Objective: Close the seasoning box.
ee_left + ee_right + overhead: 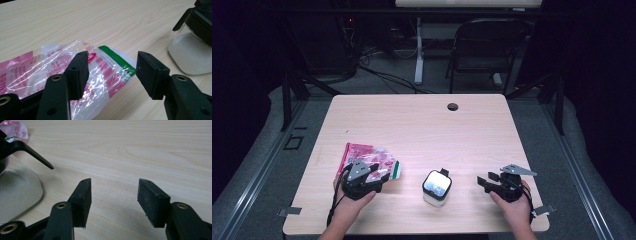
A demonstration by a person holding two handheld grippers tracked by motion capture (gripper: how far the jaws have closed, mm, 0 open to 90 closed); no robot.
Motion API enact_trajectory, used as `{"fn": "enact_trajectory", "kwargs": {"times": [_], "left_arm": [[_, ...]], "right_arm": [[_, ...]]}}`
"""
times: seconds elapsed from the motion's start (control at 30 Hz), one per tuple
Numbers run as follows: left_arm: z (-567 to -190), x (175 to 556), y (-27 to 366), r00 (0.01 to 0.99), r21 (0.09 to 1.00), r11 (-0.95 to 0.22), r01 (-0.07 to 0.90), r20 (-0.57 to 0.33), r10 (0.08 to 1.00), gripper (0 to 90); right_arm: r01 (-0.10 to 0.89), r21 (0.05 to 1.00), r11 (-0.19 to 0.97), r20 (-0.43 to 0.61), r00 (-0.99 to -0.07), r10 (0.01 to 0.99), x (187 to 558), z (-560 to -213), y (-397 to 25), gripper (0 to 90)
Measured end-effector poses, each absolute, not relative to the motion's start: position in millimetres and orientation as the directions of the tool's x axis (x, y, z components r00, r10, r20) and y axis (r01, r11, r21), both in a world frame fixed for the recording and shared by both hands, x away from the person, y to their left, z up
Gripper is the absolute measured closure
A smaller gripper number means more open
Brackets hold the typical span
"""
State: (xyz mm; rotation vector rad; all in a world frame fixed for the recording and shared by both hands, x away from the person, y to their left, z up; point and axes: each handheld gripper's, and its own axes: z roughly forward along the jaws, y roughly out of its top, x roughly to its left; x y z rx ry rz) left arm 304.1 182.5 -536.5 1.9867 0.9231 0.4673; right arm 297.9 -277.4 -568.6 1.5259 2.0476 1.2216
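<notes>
From above, my left gripper (379,176) sits over the pink-and-clear plastic bag (362,156) at the table's (422,125) near left, my right gripper (486,182) beside the glass jar (436,188). Left gripper view: jaws apart, straddling the bag's green-edged corner (113,58). Right gripper view: jaws apart over bare wood, jar (17,190) at left.

A pale wooden bench (412,125) has a round hole (453,106) near its far edge. Behind it, a black folding chair (484,47) stands on grey floor (377,85).

Glossy crinkled plastic bag (75,67), matt wooden table (422,125)
</notes>
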Motion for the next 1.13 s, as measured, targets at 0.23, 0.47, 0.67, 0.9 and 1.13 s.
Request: {"fn": "enact_trajectory", "kwargs": {"times": [0.23,0.47,0.67,0.9,1.13], "left_arm": [[-538.1,305.1,183.0,0.652,0.837,-0.339,0.43,-0.028,0.758,44.0],[-539.6,306.3,183.7,0.648,0.833,-0.339,0.436,-0.03,0.761,43.9],[-540.2,307.0,184.8,0.64,0.834,-0.332,0.441,-0.033,0.768,43.9],[-539.7,307.0,186.2,0.637,0.838,-0.327,0.437,-0.032,0.77,43.8],[-539.4,307.5,186.9,0.635,0.837,-0.327,0.439,-0.032,0.772,43.5]], "right_arm": [[0.63,0.774,0.058,0.244,-0.382,0.891,299.2,-569.4,-279.0,45.3],[0.629,0.774,0.071,0.238,-0.393,0.888,299.7,-570.4,-275.8,45.3],[0.628,0.775,0.071,0.239,-0.396,0.887,299.9,-570.9,-274.5,45.3],[0.629,0.774,0.076,0.237,-0.399,0.886,299.6,-571.1,-272.5,45.3],[0.629,0.774,0.077,0.239,-0.402,0.884,299.9,-571.9,-271.7,45.2]]}}
